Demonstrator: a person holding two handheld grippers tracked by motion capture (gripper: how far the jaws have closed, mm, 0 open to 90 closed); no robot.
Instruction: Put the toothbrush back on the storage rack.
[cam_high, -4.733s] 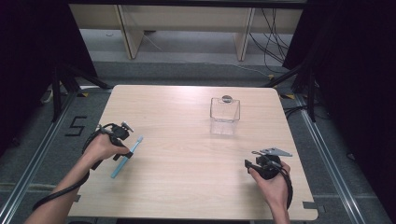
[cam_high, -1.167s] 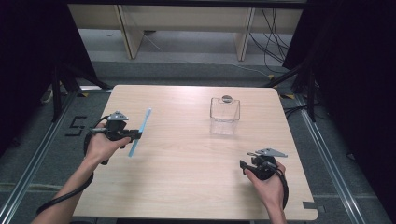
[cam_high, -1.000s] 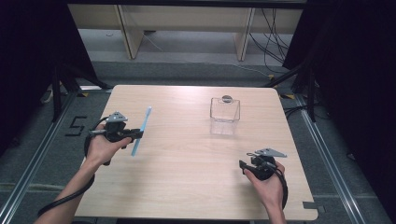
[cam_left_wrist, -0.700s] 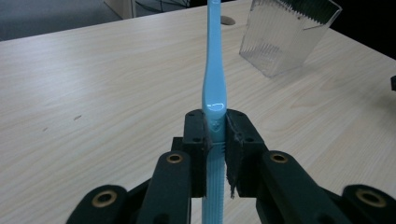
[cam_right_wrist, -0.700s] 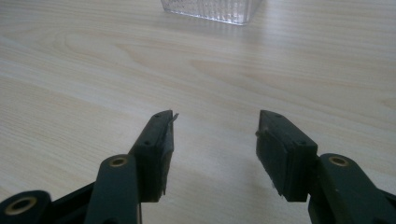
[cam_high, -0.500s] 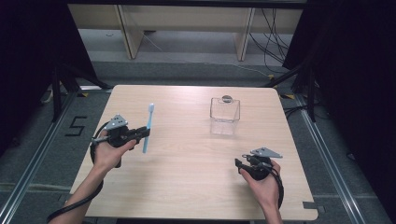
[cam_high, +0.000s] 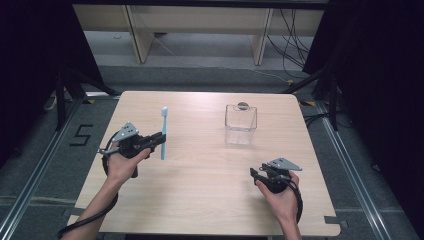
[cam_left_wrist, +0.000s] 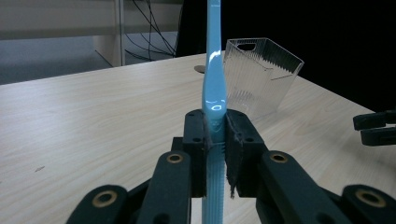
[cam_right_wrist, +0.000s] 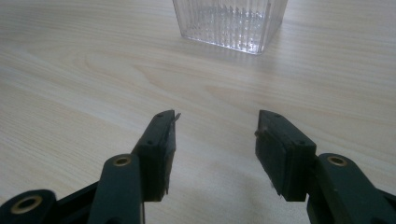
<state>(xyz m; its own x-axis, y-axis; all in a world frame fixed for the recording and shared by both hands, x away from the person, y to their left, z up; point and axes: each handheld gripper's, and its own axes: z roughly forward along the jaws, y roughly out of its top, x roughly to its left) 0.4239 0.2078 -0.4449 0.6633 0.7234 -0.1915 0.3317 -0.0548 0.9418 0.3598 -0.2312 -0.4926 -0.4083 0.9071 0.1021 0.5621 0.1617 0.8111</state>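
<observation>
A light blue toothbrush (cam_high: 163, 131) is clamped in my left gripper (cam_high: 161, 139) over the left half of the table, standing upright with its head at the top. In the left gripper view the pads squeeze the toothbrush handle (cam_left_wrist: 215, 70) at my left gripper (cam_left_wrist: 215, 135). A clear ribbed plastic container (cam_high: 240, 119) stands at the back right, apart from both grippers. My right gripper (cam_high: 255, 175) rests low near the front right, open; its jaws have just been closing slightly with nothing between them. Beyond my right gripper (cam_right_wrist: 215, 128) stands the container (cam_right_wrist: 229, 21).
A small round grey disc (cam_high: 243, 105) lies just behind the container. The wooden table (cam_high: 200, 190) has bare surface between the two hands. Dark curtains, floor cables and shelving surround the table.
My left hand has carried the toothbrush a little toward the table's middle and turned it from slanted to upright. My right hand has edged slightly left.
</observation>
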